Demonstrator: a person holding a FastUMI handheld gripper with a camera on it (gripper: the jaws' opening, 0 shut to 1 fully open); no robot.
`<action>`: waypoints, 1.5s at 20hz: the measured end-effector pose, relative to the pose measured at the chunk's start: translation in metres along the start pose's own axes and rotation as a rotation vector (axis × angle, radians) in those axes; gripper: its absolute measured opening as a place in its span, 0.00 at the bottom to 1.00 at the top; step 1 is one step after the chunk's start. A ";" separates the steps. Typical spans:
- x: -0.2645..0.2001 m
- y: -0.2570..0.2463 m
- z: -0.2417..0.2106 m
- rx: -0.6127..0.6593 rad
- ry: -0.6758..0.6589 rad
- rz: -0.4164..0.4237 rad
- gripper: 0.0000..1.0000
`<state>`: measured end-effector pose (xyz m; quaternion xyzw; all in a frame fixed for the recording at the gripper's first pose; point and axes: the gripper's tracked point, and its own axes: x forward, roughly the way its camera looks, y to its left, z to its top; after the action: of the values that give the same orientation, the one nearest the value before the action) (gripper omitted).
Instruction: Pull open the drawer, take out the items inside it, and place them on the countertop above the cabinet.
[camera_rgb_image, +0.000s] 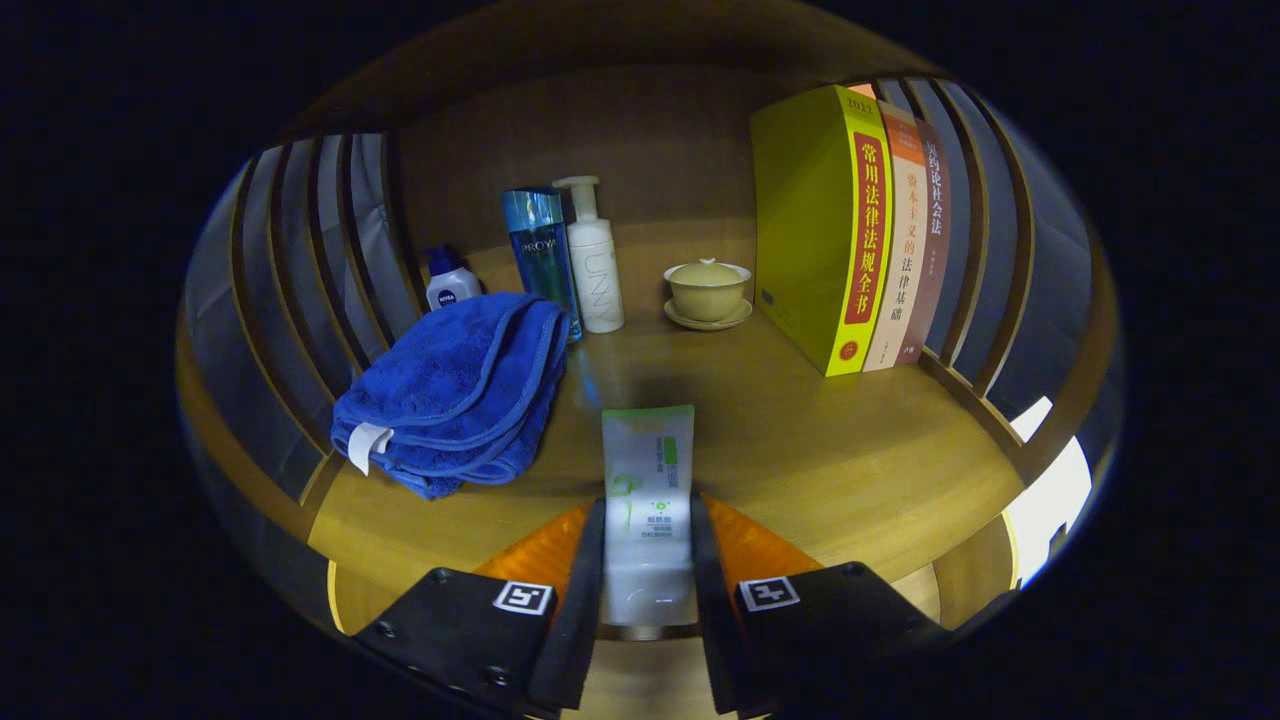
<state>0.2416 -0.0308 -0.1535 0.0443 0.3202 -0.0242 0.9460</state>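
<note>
Between the two fingers at the bottom centre of the frame, the gripper (648, 545) holds a white tube with green markings (648, 470); both fingers press against its sides, so the jaws are pinched on it. The tube's flat sealed end points away from the camera, out over the wooden countertop (800, 450), though whether it touches the surface cannot be told.

Left of centre, just ahead of the fingers and to their left, lies a folded blue towel (455, 390) with a small white tag at its near corner. Behind the towel, in the upper left part of the frame, a small white bottle with a blue cap (450, 280) stands near the slatted side of the shelf. Beside it, towards the centre, a tall blue bottle (540, 250) stands upright, just beside a white pump bottle (592, 260).

Right of those, near the back wall at centre, a pale lidded cup sits on its saucer (708, 292). In the upper right of the frame, three books stand upright side by side: a thick yellow book (815, 225), then two thinner books (915, 240) against the right-hand slats.
</note>
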 end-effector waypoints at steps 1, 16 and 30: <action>0.002 0.000 0.000 -0.005 -0.004 -0.001 0.55; -0.028 0.007 0.009 -0.020 -0.095 0.040 0.95; -0.156 0.026 -0.027 -0.016 -0.230 0.104 0.99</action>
<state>0.1034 0.0001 -0.0786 0.0503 0.2071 0.0225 0.9768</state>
